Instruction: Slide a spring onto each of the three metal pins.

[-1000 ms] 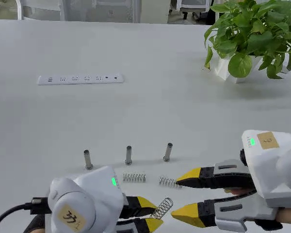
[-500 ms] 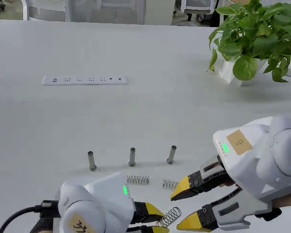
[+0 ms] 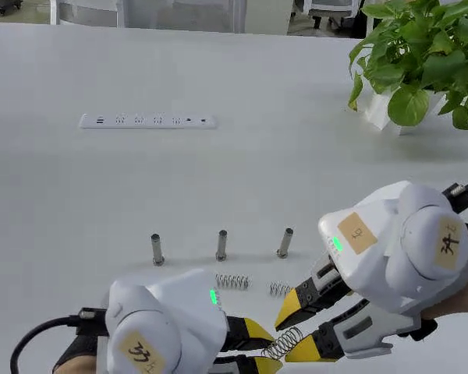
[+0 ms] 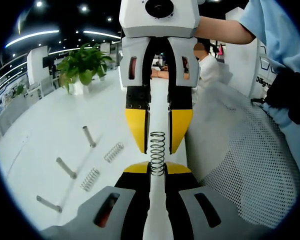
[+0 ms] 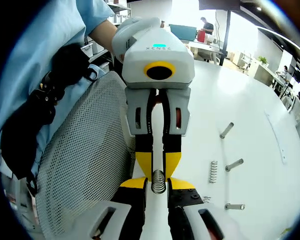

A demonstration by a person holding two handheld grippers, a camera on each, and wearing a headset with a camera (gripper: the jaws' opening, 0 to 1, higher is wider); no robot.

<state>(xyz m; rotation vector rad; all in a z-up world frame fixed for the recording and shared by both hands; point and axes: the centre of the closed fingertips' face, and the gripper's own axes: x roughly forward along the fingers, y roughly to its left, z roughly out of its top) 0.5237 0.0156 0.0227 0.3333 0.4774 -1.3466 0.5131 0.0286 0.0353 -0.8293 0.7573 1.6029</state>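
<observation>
The left gripper [image 4: 157, 171] has its jaws pinched tight on the near end of a spring [image 4: 157, 147], which sticks straight out ahead of it. Facing it nose to nose is the right gripper [image 3: 288, 336], its jaws parted a touch wider than the coil and flanking the far end. Just beyond both sets of tips, two loose springs [image 3: 232, 281] lie on the white table [image 3: 312, 171]. Past those, three metal pins [image 3: 221, 245] stand upright in a row, all bare.

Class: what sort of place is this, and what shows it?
Probably an open-plan office or lab: a long white table with a power strip and potted plant, plus a mesh office chair.
</observation>
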